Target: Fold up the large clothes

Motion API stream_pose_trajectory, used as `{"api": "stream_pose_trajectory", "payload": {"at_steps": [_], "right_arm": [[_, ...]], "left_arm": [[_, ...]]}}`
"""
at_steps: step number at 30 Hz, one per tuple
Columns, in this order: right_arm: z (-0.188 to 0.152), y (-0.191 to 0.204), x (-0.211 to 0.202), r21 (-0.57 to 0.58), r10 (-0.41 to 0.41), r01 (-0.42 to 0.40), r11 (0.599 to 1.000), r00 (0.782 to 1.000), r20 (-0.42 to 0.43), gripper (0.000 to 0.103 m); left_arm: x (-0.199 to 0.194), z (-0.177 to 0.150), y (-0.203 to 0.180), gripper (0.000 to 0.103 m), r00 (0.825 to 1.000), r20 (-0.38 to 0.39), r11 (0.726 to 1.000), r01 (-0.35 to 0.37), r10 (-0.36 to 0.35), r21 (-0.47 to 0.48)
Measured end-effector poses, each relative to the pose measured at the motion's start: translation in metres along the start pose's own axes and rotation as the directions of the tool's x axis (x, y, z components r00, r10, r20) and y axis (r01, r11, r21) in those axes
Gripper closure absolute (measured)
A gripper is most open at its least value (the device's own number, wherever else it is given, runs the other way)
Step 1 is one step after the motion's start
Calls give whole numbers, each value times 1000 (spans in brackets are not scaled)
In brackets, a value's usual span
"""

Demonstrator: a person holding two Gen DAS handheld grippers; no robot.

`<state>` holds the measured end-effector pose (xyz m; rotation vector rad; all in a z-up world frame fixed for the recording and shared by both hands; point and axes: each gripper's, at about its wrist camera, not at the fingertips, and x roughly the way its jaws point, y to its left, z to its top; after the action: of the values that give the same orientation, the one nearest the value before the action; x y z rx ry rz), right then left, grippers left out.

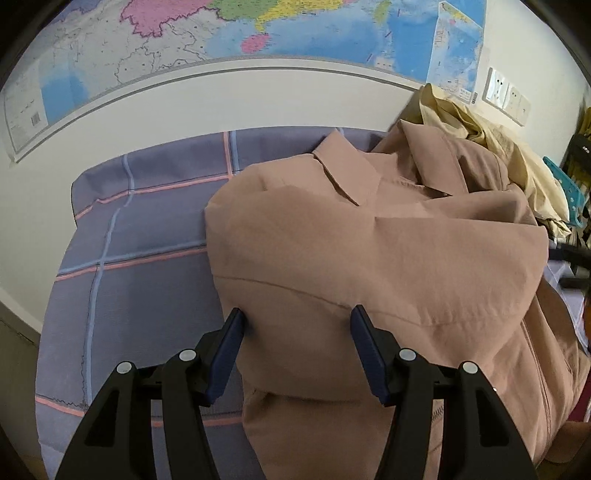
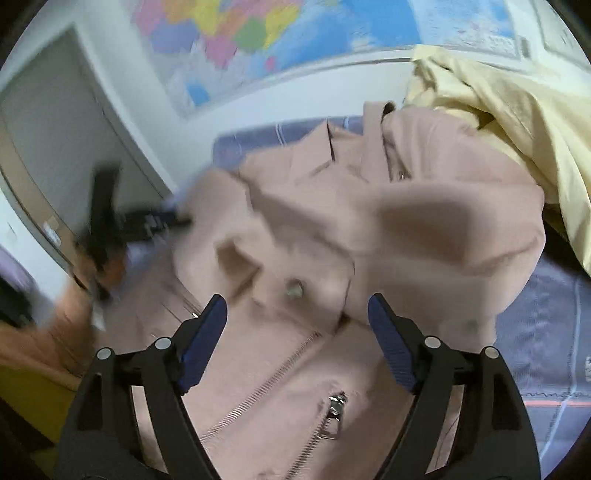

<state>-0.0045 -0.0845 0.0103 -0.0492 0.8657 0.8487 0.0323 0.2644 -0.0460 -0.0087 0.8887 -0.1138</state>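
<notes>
One pink jacket, one yellow garment, two wall maps.

A dusty-pink jacket lies on a bed covered by a grey-blue sheet crossed with pink and pale blue lines. Its collar points toward the wall, and a sleeve is folded across the body, so a seam runs over the top layer. The left gripper hangs over the jacket's near part, its jaws apart with nothing pinched between the blue pads. A pale yellow garment is heaped beyond the jacket on the right. A large map hangs on the white wall, with wall sockets to its right.
</notes>
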Motion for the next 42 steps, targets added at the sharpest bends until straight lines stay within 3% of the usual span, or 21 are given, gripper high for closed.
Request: {"api": "stream_pose_trajectory", "payload": {"at_steps": [4,6,8,12,14,17,21,25,26,28,29,32,34,36,39,42], "right_arm": [[-10,0,36,-23,-83,82,996,995,-62,46],[-11,-10,46,17,-39,41,999,995,-90,79],[-10,-14,43,38,7,-4,999,996,-93,97],[10,-24,-6,94,85,-85,992,996,12,98],[28,-33,-41,115,85,-93,989,994,73,98],[48,-55,-74,159,55,-70,985,994,95,98],[56,-102,-74,264,21,-27,964,999,24,99],[36,-122,-42,293,-27,49,955,996,-79,94],[31,-123,-42,292,-23,44,955,997,-76,91],[22,-116,-40,284,-1,12,959,999,-39,65],[16,-112,-45,274,-6,11,962,1000,-19,46],[4,-98,-40,234,-49,53,971,999,-23,45],[-2,-93,-29,224,-80,91,970,995,-55,53],[-4,-84,-20,173,-125,139,975,988,-89,91],[3,-69,-31,118,-169,172,978,985,-39,96],[23,-58,-67,83,-246,237,968,962,118,100]], "left_arm": [[2,3,0,46,1000,0,1000,-2,2,-20],[2,5,-2,46,1000,-1,1000,-3,3,-26],[1,5,-1,46,1000,2,1000,-4,4,-31],[-6,7,3,46,1000,18,999,0,1,-44],[-10,11,3,46,999,34,999,0,2,-39],[-12,18,0,46,998,57,999,-4,6,-36],[0,25,-3,46,998,45,998,-48,49,-36],[22,26,-4,43,993,1,993,-118,118,-18],[25,25,-3,43,993,-7,993,-121,120,-19],[28,25,0,41,993,-10,993,-120,119,-21],[28,25,1,39,993,-7,992,-121,121,-22],[28,25,2,39,993,-5,993,-118,118,-17],[30,25,1,39,994,-8,993,-113,113,-16],[32,26,0,39,993,-12,993,-113,113,-18],[30,26,-2,39,995,-3,995,-101,101,-24],[18,30,-2,39,998,33,997,-59,60,-41]]}}
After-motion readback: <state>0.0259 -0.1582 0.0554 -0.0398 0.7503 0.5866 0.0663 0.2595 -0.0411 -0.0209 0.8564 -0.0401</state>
